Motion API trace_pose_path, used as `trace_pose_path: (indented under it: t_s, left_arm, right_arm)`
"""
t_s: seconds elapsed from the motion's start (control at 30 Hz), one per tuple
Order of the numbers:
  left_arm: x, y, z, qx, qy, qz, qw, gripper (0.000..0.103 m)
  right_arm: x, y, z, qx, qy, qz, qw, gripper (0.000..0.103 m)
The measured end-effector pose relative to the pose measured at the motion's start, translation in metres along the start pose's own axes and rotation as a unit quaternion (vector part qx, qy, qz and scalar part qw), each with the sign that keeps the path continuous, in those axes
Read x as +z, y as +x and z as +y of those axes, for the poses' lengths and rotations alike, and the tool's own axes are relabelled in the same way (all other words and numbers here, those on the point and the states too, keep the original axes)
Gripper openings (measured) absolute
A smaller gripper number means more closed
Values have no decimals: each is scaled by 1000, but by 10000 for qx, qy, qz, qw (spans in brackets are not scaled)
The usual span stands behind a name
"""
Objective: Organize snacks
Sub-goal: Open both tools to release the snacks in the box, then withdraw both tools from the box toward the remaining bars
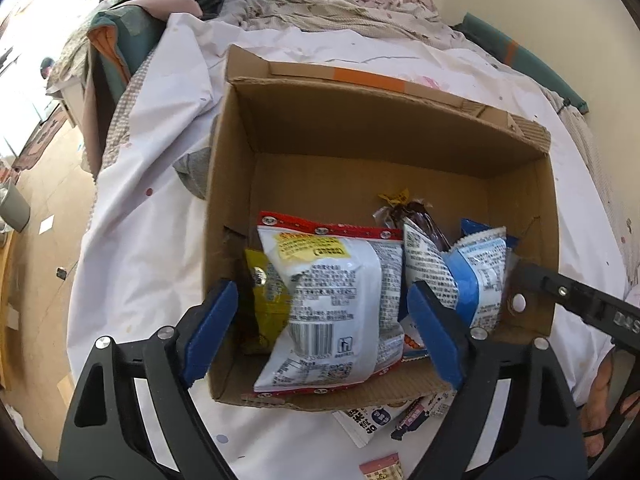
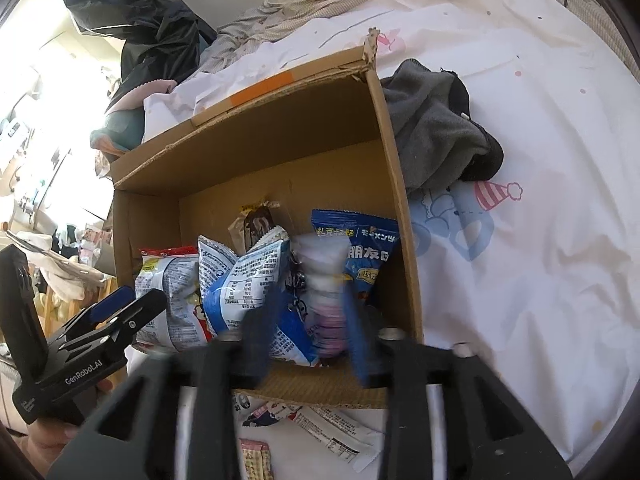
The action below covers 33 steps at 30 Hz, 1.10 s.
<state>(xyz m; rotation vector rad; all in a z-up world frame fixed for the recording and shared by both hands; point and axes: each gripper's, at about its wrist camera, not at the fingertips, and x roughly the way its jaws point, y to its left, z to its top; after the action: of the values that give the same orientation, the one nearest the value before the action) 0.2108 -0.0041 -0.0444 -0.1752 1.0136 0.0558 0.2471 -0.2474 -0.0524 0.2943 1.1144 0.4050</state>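
Note:
An open cardboard box (image 1: 360, 128) sits on a white bedsheet with several snack packets standing inside. My left gripper (image 1: 324, 336) hangs open over the box's near edge. A red-trimmed white snack bag (image 1: 336, 304) stands between its blue pads without being pressed. Beside that bag are a yellow packet (image 1: 268, 300), a blue-white bag (image 1: 476, 276) and a dark brown bar (image 1: 416, 220). In the right wrist view my right gripper (image 2: 310, 340) is open and blurred, with a blurred pink-white packet (image 2: 324, 300) between its fingers. A blue-white bag (image 2: 248, 280) and a blue packet (image 2: 360, 256) flank it inside the box (image 2: 280, 140).
A grey cloth (image 2: 436, 136) lies against the box's right wall. Loose packets (image 2: 332, 436) lie on the sheet in front of the box. A black bag (image 2: 152, 28) and crumpled bedding sit behind. A person's hand (image 1: 604, 400) shows at the lower right.

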Motion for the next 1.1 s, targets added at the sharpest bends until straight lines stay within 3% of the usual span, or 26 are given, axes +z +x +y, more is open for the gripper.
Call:
trace_pose_path:
  t_s: [0.03, 0.43, 0.7, 0.97, 1.1]
  left_arm:
    - [0, -1, 0, -5, -17, -22, 10000, 85]
    - [2, -16, 5, -122, -74, -214, 9997, 85]
    - [-9, -44, 6, 73, 201, -607, 9979, 85]
    - [-25, -61, 22, -3, -245, -606, 9979, 85]
    - [-36, -69, 28, -47, -370, -622, 9974, 99]
  right_arm:
    - [0, -2, 1, 13, 0, -68, 10000, 75]
    - [-1, -17, 8, 135, 11, -229, 9996, 75]
    - [-14, -39, 10, 133, -36, -368, 9992, 75]
    - [-36, -54, 7, 105, -9, -344, 9994, 75]
    - [-48, -59, 6, 75, 16, -321, 9995, 75]
